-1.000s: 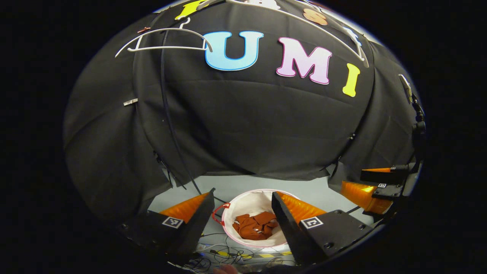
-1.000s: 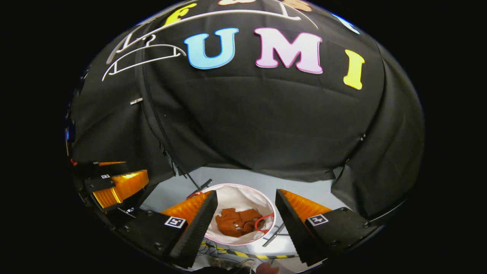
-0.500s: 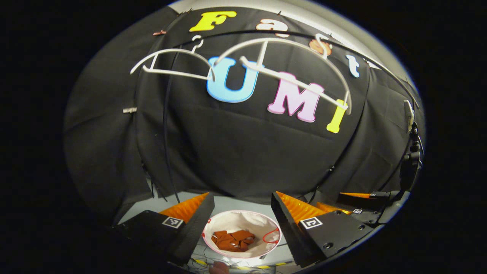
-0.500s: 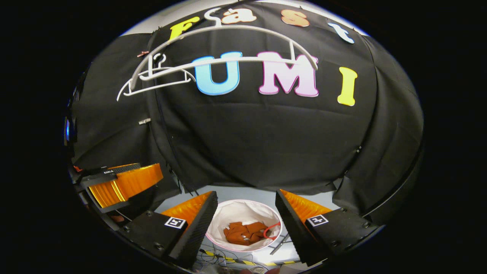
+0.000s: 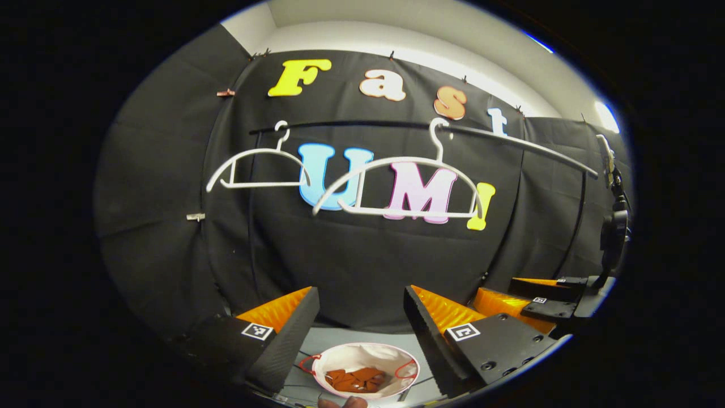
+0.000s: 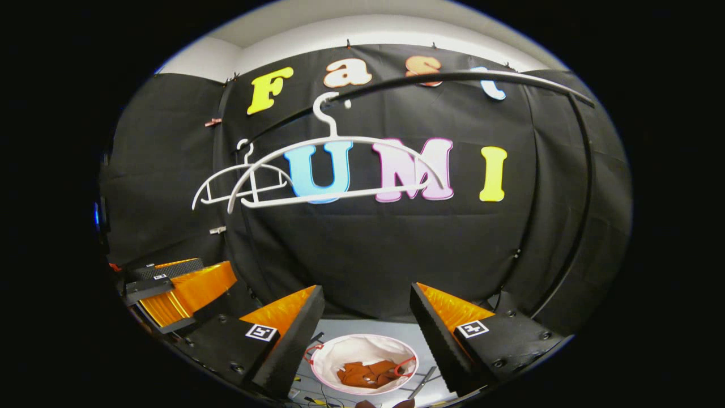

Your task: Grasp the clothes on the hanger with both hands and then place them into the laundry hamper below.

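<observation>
A crumpled rust-brown garment [image 5: 355, 379] [image 6: 368, 374] lies inside the round white laundry hamper [image 5: 340, 358] [image 6: 351, 347] on the floor. Two bare white hangers [image 5: 399, 187] [image 5: 257, 170] hang from a black rail [image 5: 510, 144]; in the right gripper view the hangers [image 6: 334, 170] [image 6: 241, 181] overlap. My left gripper [image 5: 361, 297] is open and holds nothing, well above the hamper. My right gripper [image 6: 367, 294] is likewise open with nothing in it. The right gripper [image 5: 538, 300] also appears at the right edge of the left gripper view, and the left gripper [image 6: 175, 286] at the left of the right gripper view.
Cables and a striped tape line [image 6: 317, 396] lie on the grey floor [image 5: 328, 337] by the hamper. A camera mount on a stand [image 5: 612, 226] rises at the far right. Black cloth walls close in the booth behind the rail.
Both grippers have risen and tilted upward, away from the hamper. The hamper shrank toward the bottom of both views, and the rail and hangers came into fuller sight. The garment stays in the hamper.
</observation>
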A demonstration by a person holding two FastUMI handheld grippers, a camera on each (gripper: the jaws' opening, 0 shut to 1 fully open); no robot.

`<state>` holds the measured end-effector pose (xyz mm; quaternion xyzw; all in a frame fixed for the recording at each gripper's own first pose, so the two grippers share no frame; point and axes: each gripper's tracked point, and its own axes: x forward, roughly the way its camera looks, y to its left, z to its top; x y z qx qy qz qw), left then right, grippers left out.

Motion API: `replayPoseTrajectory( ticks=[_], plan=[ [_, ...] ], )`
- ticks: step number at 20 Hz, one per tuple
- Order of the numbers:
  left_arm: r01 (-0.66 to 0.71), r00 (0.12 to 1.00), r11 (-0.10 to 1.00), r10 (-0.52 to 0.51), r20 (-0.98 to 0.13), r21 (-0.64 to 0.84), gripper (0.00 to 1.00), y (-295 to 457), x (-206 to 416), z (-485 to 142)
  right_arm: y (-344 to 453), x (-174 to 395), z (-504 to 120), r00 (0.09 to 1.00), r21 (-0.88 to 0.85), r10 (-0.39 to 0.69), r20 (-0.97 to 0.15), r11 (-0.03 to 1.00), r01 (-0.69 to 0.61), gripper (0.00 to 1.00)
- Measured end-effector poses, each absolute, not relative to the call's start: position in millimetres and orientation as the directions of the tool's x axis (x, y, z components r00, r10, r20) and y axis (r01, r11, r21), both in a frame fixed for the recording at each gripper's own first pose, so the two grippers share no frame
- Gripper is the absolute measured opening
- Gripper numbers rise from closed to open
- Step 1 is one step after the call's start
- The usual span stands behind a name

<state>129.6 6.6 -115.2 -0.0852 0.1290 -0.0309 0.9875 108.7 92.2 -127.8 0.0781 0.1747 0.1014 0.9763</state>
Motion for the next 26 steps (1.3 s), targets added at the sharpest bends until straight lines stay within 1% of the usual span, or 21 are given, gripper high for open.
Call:
replayPoseTrajectory(
  ticks=[1, 2, 3, 4, 7, 8, 11, 12, 13, 14, 16, 17, 18, 19, 20, 22, 23, 24, 25, 26],
  plan=[
    [0.048, 0.972, 0.986, -0.083, -0.221, -0.160, 0.96, 8, 126, -102, 88, 108, -117, 0.931, 0.173, 0.210, -0.299, 0.971, -0.163, 0.99],
    [0.056, 0.977, 0.988, -0.084, -0.195, -0.143, 0.99, 9, 122, -92, 84, 105, -106, 0.942, 0.157, 0.194, -0.274, 0.975, -0.156, 0.99],
    [0.067, 0.981, 0.989, -0.089, -0.172, -0.129, 0.99, 10, 119, -81, 79, 103, -96, 0.950, 0.146, 0.179, -0.255, 0.979, -0.145, 0.99],
    [0.082, 0.983, 0.989, -0.100, -0.154, -0.120, 0.92, 8, 116, -73, 77, 99, -85, 0.957, 0.146, 0.170, -0.235, 0.980, -0.138, 0.99],
    [0.114, 0.984, 0.988, -0.127, -0.128, -0.105, 0.92, 3, 105, -54, 66, 94, -60, 0.972, 0.133, 0.142, -0.188, 0.984, -0.118, 1.00],
    [0.124, 0.984, 0.987, -0.135, -0.115, -0.099, 0.95, 0, 101, -48, 62, 91, -52, 0.975, 0.133, 0.133, -0.177, 0.985, -0.110, 0.99],
    [0.133, 0.987, 0.988, -0.140, -0.081, -0.081, 0.95, -1, 88, -30, 54, 80, -35, 0.981, 0.137, 0.120, -0.150, 0.986, -0.100, 0.99],
    [0.138, 0.987, 0.987, -0.144, -0.070, -0.084, 0.95, -2, 84, -26, 51, 76, -30, 0.983, 0.134, 0.117, -0.139, 0.986, -0.099, 0.94],
    [0.138, 0.988, 0.987, -0.143, -0.063, -0.084, 0.92, -3, 80, -22, 48, 74, -27, 0.986, 0.129, 0.112, -0.127, 0.987, -0.095, 0.99],
    [0.133, 0.988, 0.988, -0.138, -0.062, -0.082, 0.95, -1, 75, -20, 46, 72, -23, 0.987, 0.126, 0.107, -0.117, 0.988, -0.092, 0.99],
    [0.124, 0.989, 0.990, -0.129, -0.072, -0.067, 0.95, 1, 70, -22, 42, 68, -18, 0.990, 0.122, 0.099, -0.101, 0.989, -0.087, 0.99],
    [0.123, 0.989, 0.991, -0.127, -0.075, -0.058, 0.92, 0, 67, -23, 42, 64, -16, 0.990, 0.121, 0.102, -0.092, 0.988, -0.091, 0.96],
    [0.120, 0.990, 0.991, -0.124, -0.073, -0.051, 0.95, 1, 64, -22, 42, 61, -15, 0.991, 0.119, 0.103, -0.086, 0.989, -0.093, 0.94],
    [0.121, 0.990, 0.992, -0.124, -0.068, -0.048, 0.92, 1, 62, -22, 40, 59, -13, 0.992, 0.114, 0.099, -0.076, 0.989, -0.090, 0.96],
    [0.121, 0.990, 0.992, -0.124, -0.072, -0.043, 0.95, 0, 60, -24, 38, 56, -13, 0.993, 0.112, 0.094, -0.072, 0.990, -0.086, 0.98],
    [0.114, 0.988, 0.993, -0.117, -0.100, -0.033, 0.95, 1, 58, -32, 44, 54, -16, 0.992, 0.130, 0.101, -0.076, 0.987, -0.090, 0.98],
    [0.111, 0.988, 0.993, -0.114, -0.107, -0.030, 0.95, 0, 56, -34, 47, 53, -17, 0.991, 0.138, 0.107, -0.081, 0.986, -0.095, 1.00],
    [0.107, 0.989, 0.994, -0.109, -0.102, -0.027, 0.95, 0, 55, -32, 47, 51, -19, 0.991, 0.140, 0.108, -0.083, 0.986, -0.095, 0.94],
    [0.103, 0.990, 0.994, -0.105, -0.094, -0.025, 0.95, 1, 54, -30, 49, 49, -20, 0.990, 0.137, 0.111, -0.084, 0.986, -0.099, 0.94],
    [0.102, 0.991, 0.994, -0.104, -0.088, -0.025, 0.95, 1, 54, -27, 49, 48, -20, 0.990, 0.132, 0.112, -0.082, 0.986, -0.101, 0.99]
  ],
)
